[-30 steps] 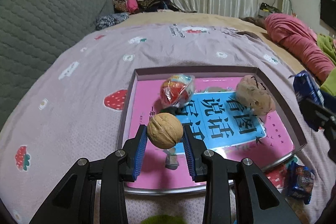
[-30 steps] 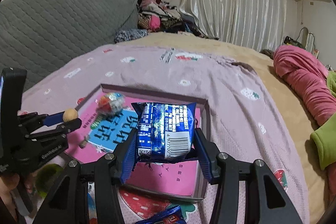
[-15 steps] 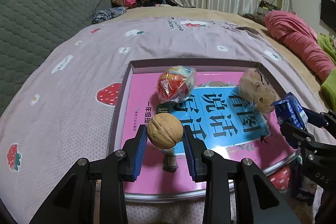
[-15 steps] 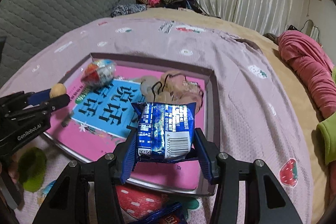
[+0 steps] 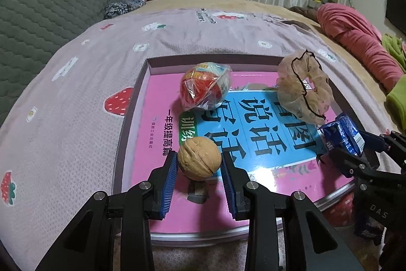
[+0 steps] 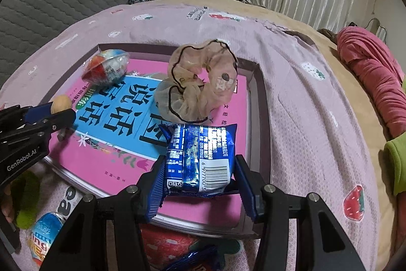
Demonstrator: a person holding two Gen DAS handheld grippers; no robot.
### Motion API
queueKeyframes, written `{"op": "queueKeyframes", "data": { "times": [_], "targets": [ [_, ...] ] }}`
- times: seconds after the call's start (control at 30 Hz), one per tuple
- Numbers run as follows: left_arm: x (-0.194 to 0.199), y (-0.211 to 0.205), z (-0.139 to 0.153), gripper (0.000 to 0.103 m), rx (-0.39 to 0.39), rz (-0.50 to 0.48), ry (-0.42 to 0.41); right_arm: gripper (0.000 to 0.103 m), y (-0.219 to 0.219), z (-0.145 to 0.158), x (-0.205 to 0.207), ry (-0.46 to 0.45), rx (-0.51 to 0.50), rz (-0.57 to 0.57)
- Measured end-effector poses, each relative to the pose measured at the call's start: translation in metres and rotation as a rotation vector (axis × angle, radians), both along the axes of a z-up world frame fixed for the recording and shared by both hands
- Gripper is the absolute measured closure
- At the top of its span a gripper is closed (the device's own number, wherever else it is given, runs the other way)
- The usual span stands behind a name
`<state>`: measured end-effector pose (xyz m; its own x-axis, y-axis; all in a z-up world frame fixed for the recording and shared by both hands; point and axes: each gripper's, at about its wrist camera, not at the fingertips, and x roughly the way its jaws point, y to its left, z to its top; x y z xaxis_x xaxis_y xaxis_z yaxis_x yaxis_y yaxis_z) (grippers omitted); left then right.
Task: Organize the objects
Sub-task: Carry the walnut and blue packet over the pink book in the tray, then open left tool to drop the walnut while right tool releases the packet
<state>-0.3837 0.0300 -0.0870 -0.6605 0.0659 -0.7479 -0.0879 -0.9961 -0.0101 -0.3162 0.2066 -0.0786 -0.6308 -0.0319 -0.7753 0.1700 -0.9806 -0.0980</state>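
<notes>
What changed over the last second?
Both grippers came down toward the tray; the right gripper with the blue snack packet moved in over it. Nothing released: the left gripper stays clamped on the walnut. Scrunchie and wrapped ball unmoved.

A tan, wrinkled walnut (image 5: 198,158) hangs above the near left part of the tray (image 5: 132,108), pinched at its sides between blue pads. A blue foil snack pack (image 6: 200,159) is held upright over the tray's near right part, barcode side showing. Inside the shallow tray, on its pink and blue printed floor, a red ball in clear wrap (image 5: 205,89) lies near the far edge, and a sheer beige scrunchie (image 6: 200,83) lies to its right.
</notes>
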Motion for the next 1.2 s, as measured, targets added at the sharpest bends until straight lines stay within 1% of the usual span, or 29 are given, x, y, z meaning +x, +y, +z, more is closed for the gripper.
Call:
{"op": "queueKeyframes", "data": {
  "times": [0.03,0.1,0.13,0.23,0.3,0.4,0.53,0.6,0.63,0.7,0.83,0.97,1.13,1.2],
  "targets": [
    [0.000,-0.001,-0.001,0.068,0.009,-0.004,-0.010,0.050,0.000,-0.001,-0.001,-0.004,0.001,-0.001],
    [-0.001,-0.003,-0.003,0.068,0.070,-0.025,-0.053,0.050,0.000,-0.003,-0.001,-0.012,0.004,-0.003],
    [-0.003,-0.003,-0.005,0.068,0.077,-0.023,-0.060,0.050,0.000,-0.003,-0.001,-0.014,0.005,-0.005],
    [-0.004,-0.001,-0.010,0.068,0.032,-0.007,-0.068,0.050,0.000,-0.006,-0.002,-0.024,0.008,-0.008],
    [-0.004,-0.001,-0.010,0.068,0.041,-0.009,-0.070,0.050,-0.001,-0.007,-0.002,-0.028,0.011,-0.008],
    [-0.004,0.002,-0.011,0.068,0.011,-0.006,-0.060,0.050,0.000,-0.006,-0.003,-0.028,0.011,-0.009],
    [-0.004,0.003,-0.012,0.067,0.015,-0.008,-0.067,0.050,0.001,-0.006,-0.002,-0.028,0.004,-0.012],
    [-0.004,0.002,-0.012,0.061,0.018,-0.004,-0.066,0.050,0.001,-0.006,-0.003,-0.028,0.003,-0.014],
    [-0.003,0.002,-0.011,0.059,0.021,-0.003,-0.066,0.050,0.001,-0.006,-0.003,-0.028,0.003,-0.015],
    [-0.003,0.000,-0.010,0.052,0.028,0.002,-0.062,0.050,0.002,-0.006,-0.004,-0.029,0.000,-0.017],
    [-0.004,-0.003,-0.010,0.050,0.045,0.010,-0.066,0.050,0.002,-0.005,-0.004,-0.027,0.000,-0.021],
    [-0.003,-0.003,-0.007,0.041,0.034,0.017,-0.049,0.046,0.003,-0.003,-0.003,-0.020,-0.002,-0.027],
    [0.000,-0.004,0.000,0.038,0.037,0.021,-0.029,0.045,0.005,0.002,-0.002,-0.007,-0.019,-0.034],
    [0.001,-0.004,0.003,0.032,0.034,0.026,-0.022,0.045,0.005,0.004,-0.001,-0.001,-0.025,-0.033]
  ]
}}
